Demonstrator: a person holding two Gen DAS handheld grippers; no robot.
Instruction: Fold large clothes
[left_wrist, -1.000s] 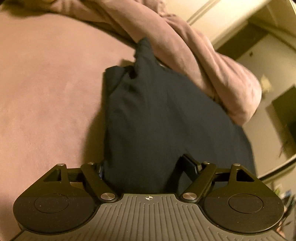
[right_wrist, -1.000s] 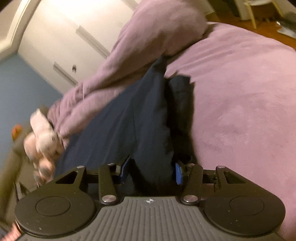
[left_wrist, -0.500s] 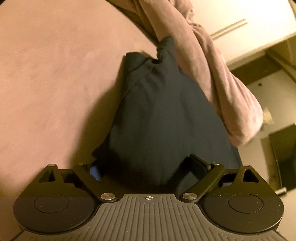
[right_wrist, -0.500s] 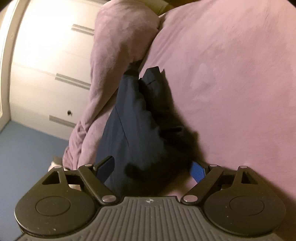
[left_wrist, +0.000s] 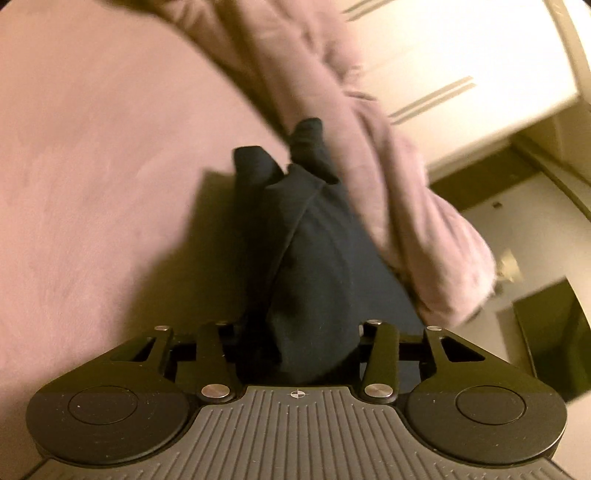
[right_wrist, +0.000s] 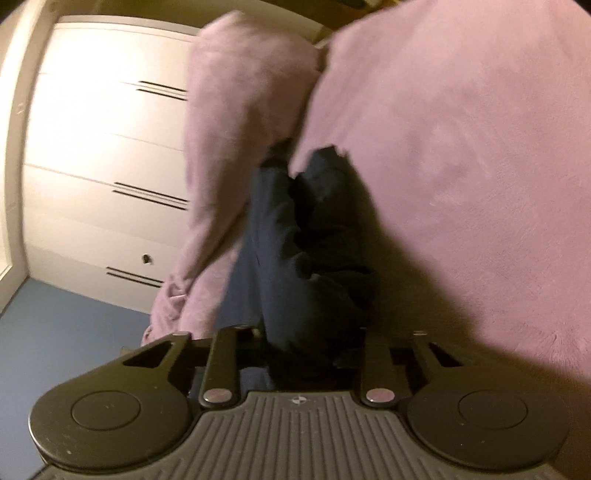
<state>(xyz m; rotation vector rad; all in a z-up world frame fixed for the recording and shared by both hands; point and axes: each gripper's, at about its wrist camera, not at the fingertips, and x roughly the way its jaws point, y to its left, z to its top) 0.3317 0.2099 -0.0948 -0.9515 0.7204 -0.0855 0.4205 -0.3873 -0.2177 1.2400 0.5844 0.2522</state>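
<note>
A dark navy garment (left_wrist: 314, 251) lies in a long narrow bunch on the pink bedspread (left_wrist: 92, 184), its far end by a rumpled pink blanket (left_wrist: 369, 147). My left gripper (left_wrist: 297, 354) is shut on the garment's near end, which hides its fingertips. In the right wrist view the same garment (right_wrist: 295, 258) runs away from my right gripper (right_wrist: 301, 358), which is shut on a bunched fold of it. Both views are blurred by motion.
The rumpled pink blanket (right_wrist: 240, 129) lies along the bed's edge beside the garment. White drawer fronts (right_wrist: 92, 166) and blue floor (right_wrist: 74, 325) are beyond the bed. The pink bedspread (right_wrist: 461, 166) spreads wide on the garment's other side.
Both grippers opened wide half a second ago, then shut on the garment. Both have tilted and pulled back, and the garment has drawn into a narrower, longer bunch.
</note>
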